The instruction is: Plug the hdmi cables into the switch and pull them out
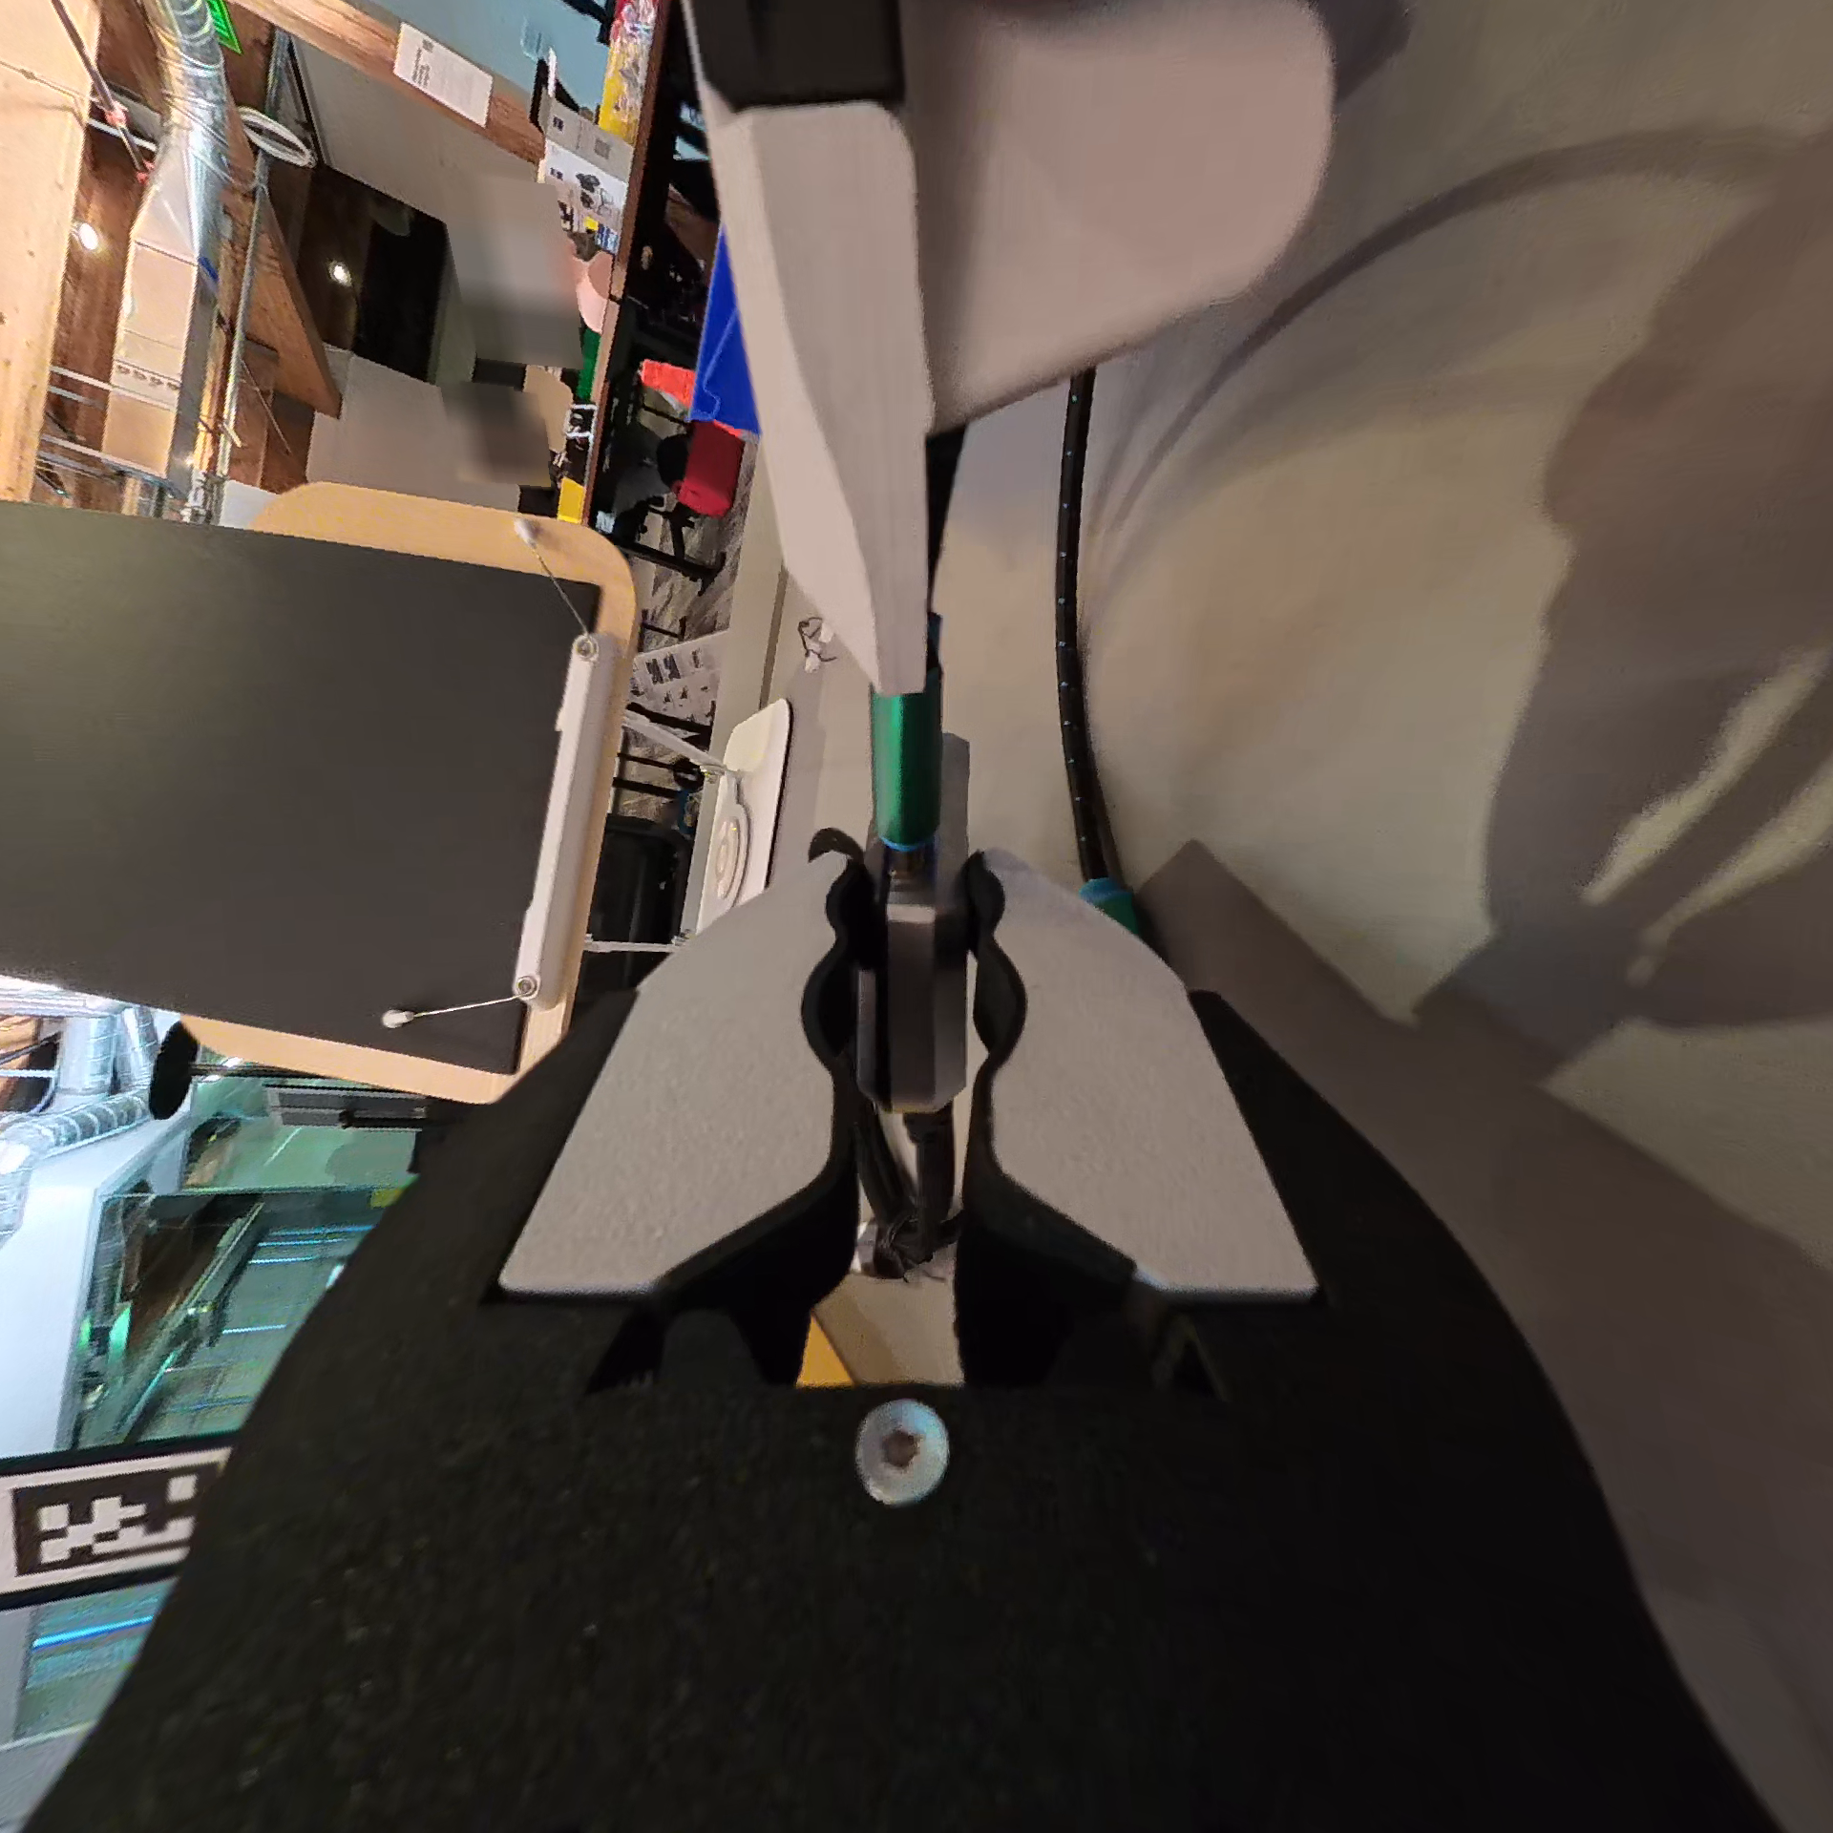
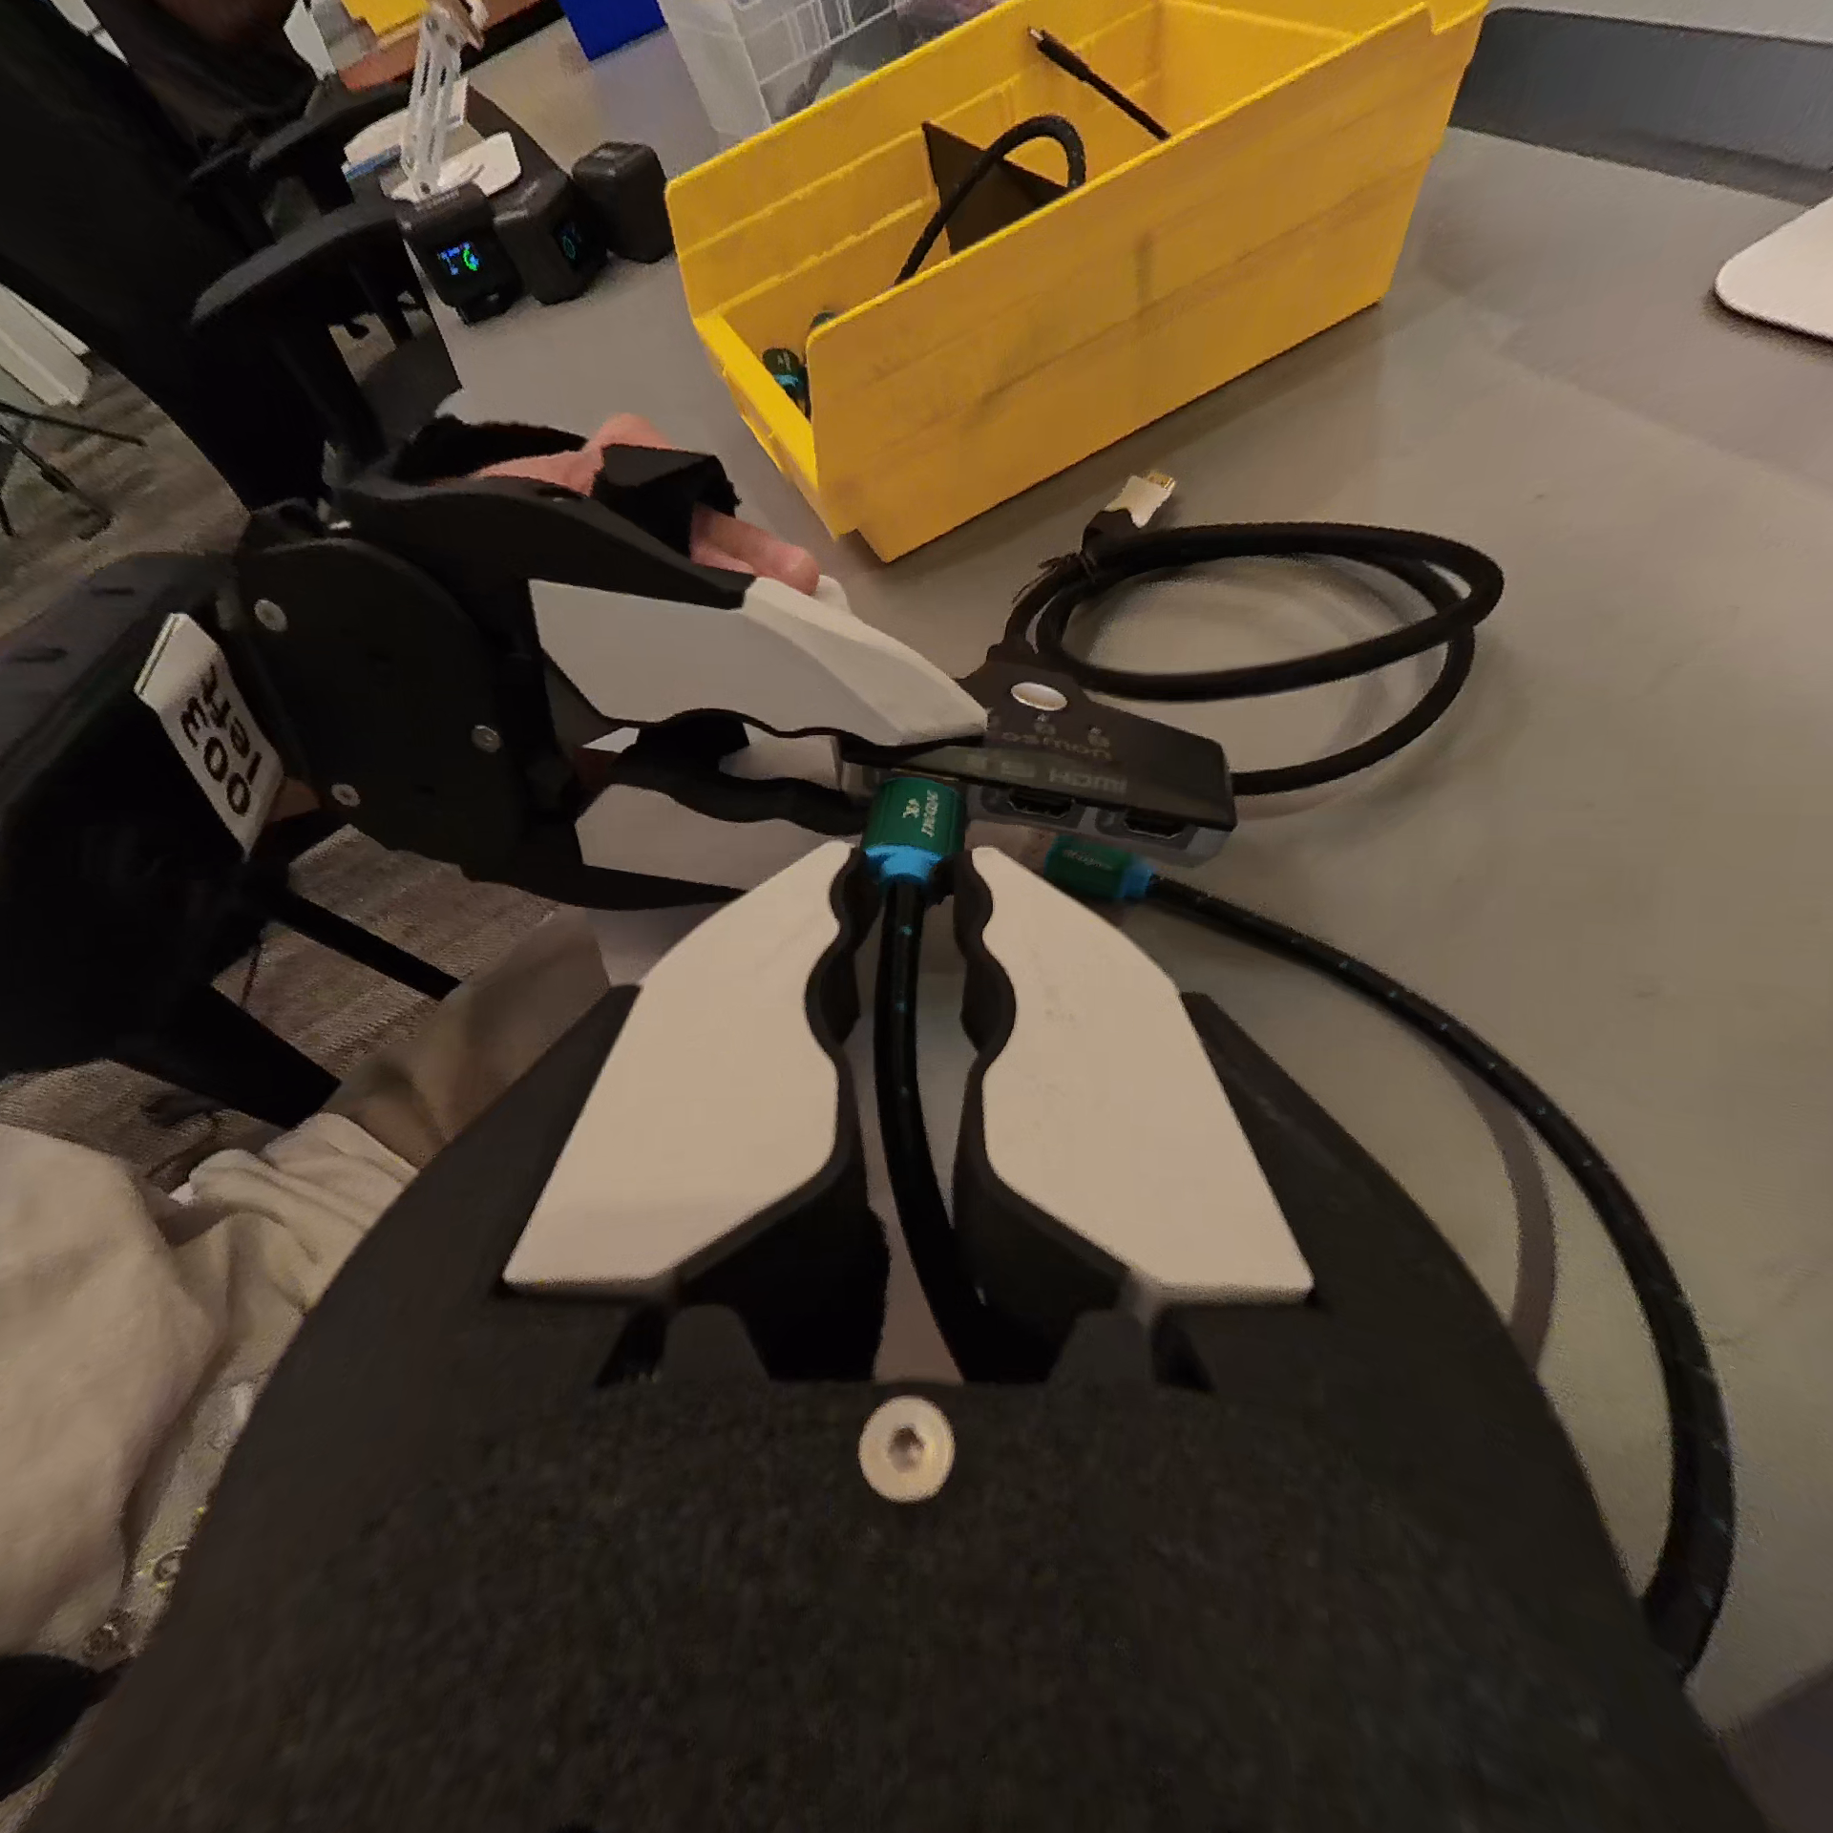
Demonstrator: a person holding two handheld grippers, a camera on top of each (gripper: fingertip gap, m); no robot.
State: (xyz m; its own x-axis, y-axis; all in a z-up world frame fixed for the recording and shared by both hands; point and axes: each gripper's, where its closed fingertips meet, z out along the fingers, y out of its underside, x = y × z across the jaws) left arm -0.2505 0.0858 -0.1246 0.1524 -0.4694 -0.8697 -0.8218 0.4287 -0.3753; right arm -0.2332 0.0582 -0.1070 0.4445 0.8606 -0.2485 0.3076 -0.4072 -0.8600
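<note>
Your left gripper [image 2: 917, 739] clamps the light, rigid switch [image 2: 1091, 764]; your right gripper [image 2: 908, 873] pinches the plug [image 2: 913, 818] at its collar; the cable is stiff.

Green plug shell [image 2: 915, 815] showing as brushed metal with a soft sheen; blue collar behind it looking like matt plastic. Cable [image 2: 917, 1051] wearing a black braided cloth jacket flecked blue. Switch [image 2: 1091, 759] presenting a smooth dark top, slightly glossy, over a grey metallic front. Yellow bin [image 2: 1091, 327] reading as scuffed hard plastic. Right tool [image 2: 908, 893] showing matt white fingers [image 2: 714, 1071] on grainy black plastic. Worktop [image 2: 1488, 794] lying smooth, matt grey.
</note>
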